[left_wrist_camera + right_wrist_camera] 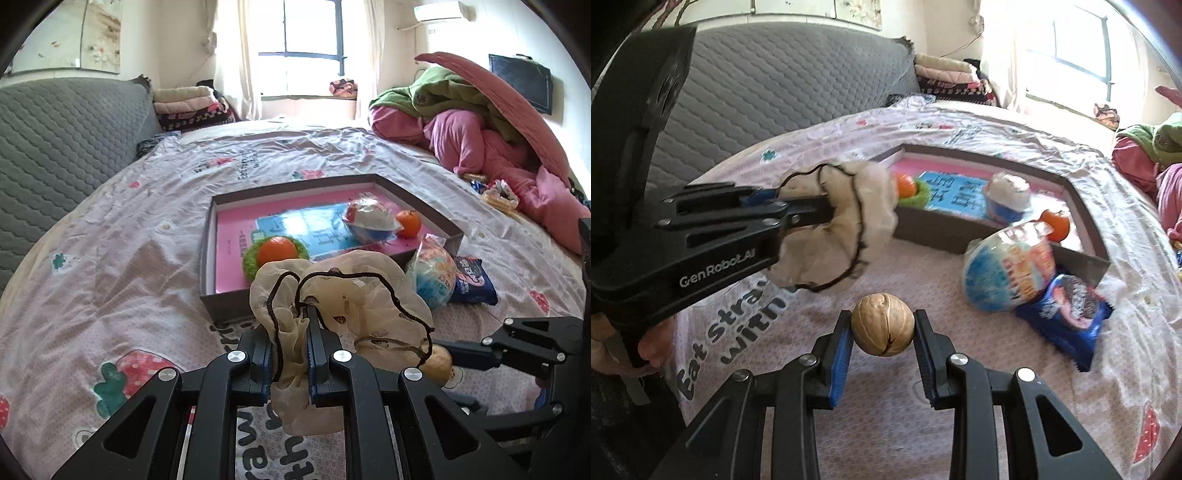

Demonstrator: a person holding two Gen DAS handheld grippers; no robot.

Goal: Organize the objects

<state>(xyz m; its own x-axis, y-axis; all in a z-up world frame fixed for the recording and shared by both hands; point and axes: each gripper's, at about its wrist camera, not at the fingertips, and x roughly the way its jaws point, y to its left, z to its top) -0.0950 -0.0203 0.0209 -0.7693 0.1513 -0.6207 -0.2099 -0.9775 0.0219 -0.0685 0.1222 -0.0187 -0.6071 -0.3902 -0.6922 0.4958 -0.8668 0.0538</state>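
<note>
My left gripper (291, 332) is shut on a cream fabric scrunchie with a black edge (354, 291), lifted above the bed; the same left gripper (812, 212) and scrunchie (842, 225) appear at the left of the right wrist view. Between the blue pads of my right gripper (882, 325) sits a walnut (882, 324), and the gripper is shut on it. In the left wrist view the walnut (439, 360) shows at the tip of the right gripper (448, 360). Beyond both lies a shallow grey box (421, 199) with a pink and blue book (229, 236) inside.
In the box are an orange on a green knitted coaster (279, 251), a wrapped bowl-shaped snack (371, 219) and a small orange (409, 223). A round snack bag (1004, 269) and a blue cookie packet (1067, 314) lie by the box's near corner. Piled bedding (480, 122) is at the far right.
</note>
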